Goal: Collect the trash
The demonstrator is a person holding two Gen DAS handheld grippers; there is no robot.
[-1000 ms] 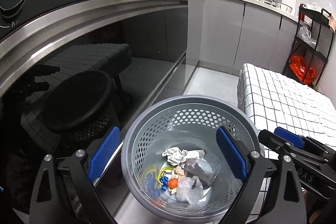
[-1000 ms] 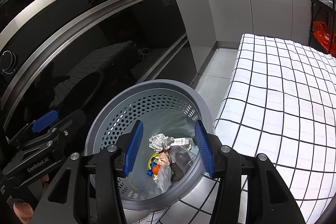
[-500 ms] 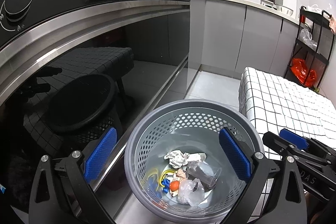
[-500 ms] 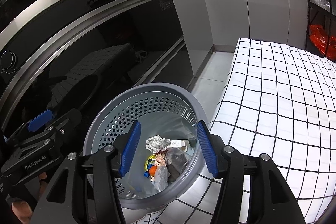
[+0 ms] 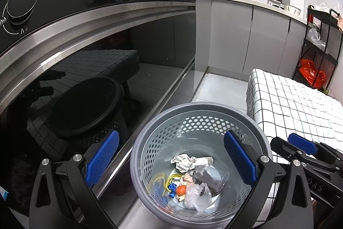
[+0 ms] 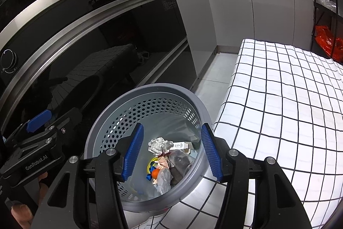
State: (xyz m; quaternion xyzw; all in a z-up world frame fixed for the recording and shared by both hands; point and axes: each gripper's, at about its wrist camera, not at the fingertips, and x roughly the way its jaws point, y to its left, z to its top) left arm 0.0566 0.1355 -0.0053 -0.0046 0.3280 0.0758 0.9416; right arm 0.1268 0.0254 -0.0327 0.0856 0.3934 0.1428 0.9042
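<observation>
A grey perforated waste basket [image 5: 201, 109] stands on the floor between the oven front and a checked table. It also shows in the right wrist view [image 6: 154, 89]. Inside lie crumpled paper [image 5: 182, 162], a clear plastic cup [image 5: 209, 177], a clear plastic bag [image 5: 196, 194], a small orange item and yellow and blue bits. My left gripper [image 5: 171, 156] is open and empty above the basket. My right gripper [image 6: 171, 151] is open and empty above it too, and shows at the right of the left wrist view [image 5: 300, 144].
A black glass oven front [image 5: 85, 57] with a steel handle runs along the left. A table with a white checked cloth [image 6: 289, 89] stands to the right. Grey cabinets [image 5: 246, 35] and a black rack with an orange bag [image 5: 312, 73] are at the back.
Both grippers have risen and drawn back a little from the basket, so it sits lower and smaller in both views. Both stay open and empty.
</observation>
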